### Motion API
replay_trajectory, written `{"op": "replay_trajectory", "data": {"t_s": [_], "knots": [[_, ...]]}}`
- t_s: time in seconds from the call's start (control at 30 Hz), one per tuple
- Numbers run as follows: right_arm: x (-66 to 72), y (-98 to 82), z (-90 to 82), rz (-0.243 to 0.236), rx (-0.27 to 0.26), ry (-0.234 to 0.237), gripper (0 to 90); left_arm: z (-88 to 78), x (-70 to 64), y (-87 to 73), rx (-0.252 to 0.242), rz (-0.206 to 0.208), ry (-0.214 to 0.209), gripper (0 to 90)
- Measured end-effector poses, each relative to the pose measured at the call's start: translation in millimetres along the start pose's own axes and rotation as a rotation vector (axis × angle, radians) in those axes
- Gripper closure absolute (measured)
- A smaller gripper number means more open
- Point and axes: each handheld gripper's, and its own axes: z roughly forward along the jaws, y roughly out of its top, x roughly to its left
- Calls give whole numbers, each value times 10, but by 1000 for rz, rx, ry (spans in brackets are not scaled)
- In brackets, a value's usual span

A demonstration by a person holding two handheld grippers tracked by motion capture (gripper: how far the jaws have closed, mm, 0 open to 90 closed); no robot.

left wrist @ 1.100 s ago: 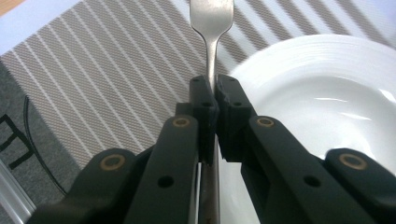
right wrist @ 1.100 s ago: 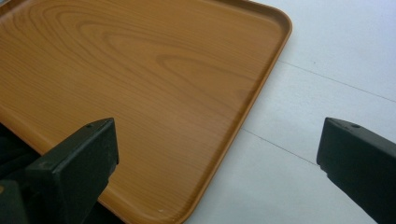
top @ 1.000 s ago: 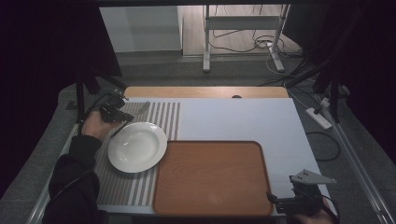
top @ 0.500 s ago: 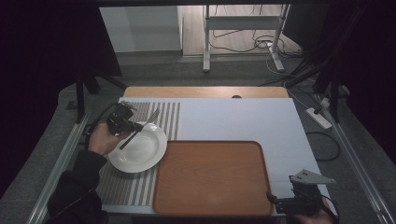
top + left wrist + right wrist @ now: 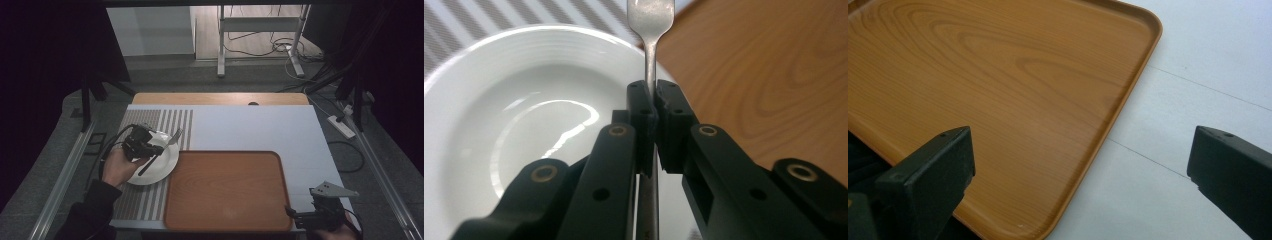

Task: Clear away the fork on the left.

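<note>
Clamping the fork by its handle, the left gripper aims its tines diagonally past the plate

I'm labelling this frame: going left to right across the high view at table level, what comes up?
Left gripper shut on a fork → white plate → wooden tray → right gripper, open.

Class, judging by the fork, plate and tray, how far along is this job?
Done: the left hand-held gripper has clamped the fork. In hand: fork held above the white plate. Left: the wooden tray is bare; the right hand-held gripper waits open.
</note>
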Motion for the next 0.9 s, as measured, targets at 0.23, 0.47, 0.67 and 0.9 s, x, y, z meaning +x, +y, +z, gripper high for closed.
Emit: {"op": "replay_trajectory", "data": {"t_s": [0.23, 0.47, 0.67, 0.9], "knots": [[3, 2, 0, -2, -3, 2, 0, 83, -340, -40, -3, 3, -24, 861], [1, 2, -3, -4, -7, 6, 0, 276, -575, -33, 30, -28, -37, 861], [6, 4, -1, -10, -3, 5, 0, 403, -729, -12, 51, -58, -63, 861], [11, 5, 3, -14, -2, 7, 0, 577, -860, -54, 66, -105, -71, 860]]}}
